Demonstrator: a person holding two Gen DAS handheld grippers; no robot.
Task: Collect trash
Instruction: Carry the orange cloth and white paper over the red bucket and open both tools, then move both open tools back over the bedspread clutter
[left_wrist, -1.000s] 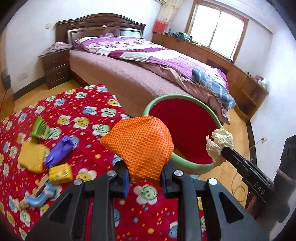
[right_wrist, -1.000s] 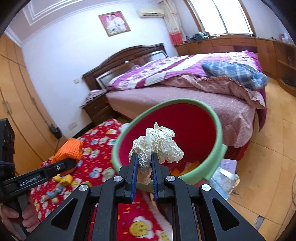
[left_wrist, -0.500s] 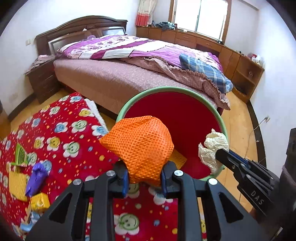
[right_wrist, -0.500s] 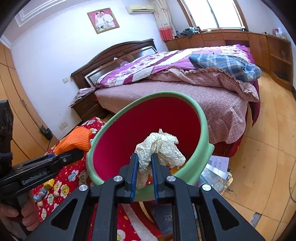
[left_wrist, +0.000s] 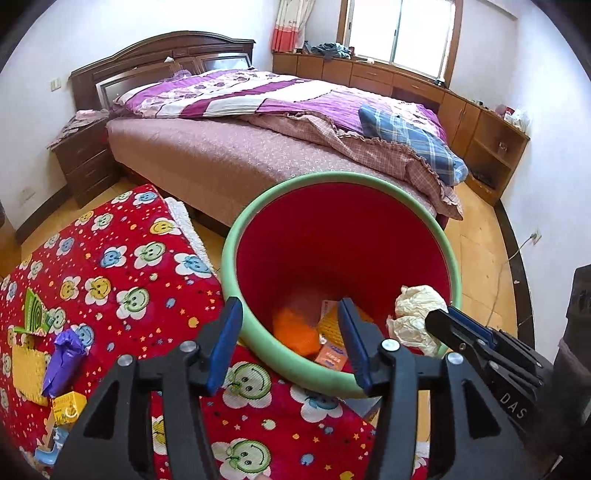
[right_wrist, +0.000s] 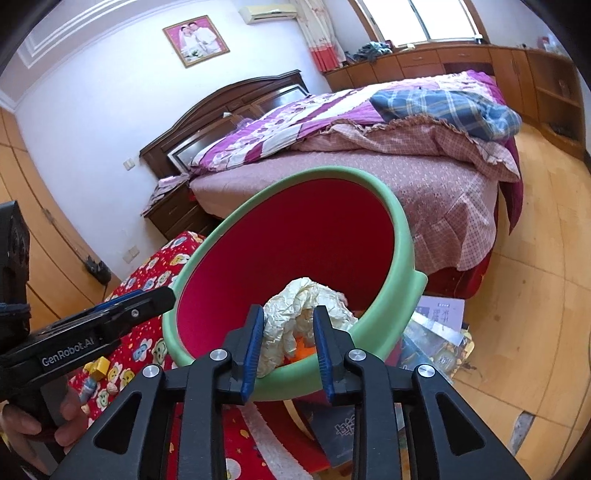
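A red bin with a green rim stands beside the red flowered blanket. My left gripper is open and empty over the bin's near rim. The orange cloth lies at the bottom of the bin among other trash. My right gripper has its jaws parted over the bin, with the crumpled paper ball between them; the paper seems loose, and contact with the pads is unclear.
On the blanket at left lie a purple wrapper, a yellow sponge, a green item and a small yellow box. A bed stands behind the bin. Papers lie on the floor by it.
Both grippers moved over the bin. My left gripper opened and the orange cloth dropped into the bin. My right gripper's jaws have parted around the paper ball.
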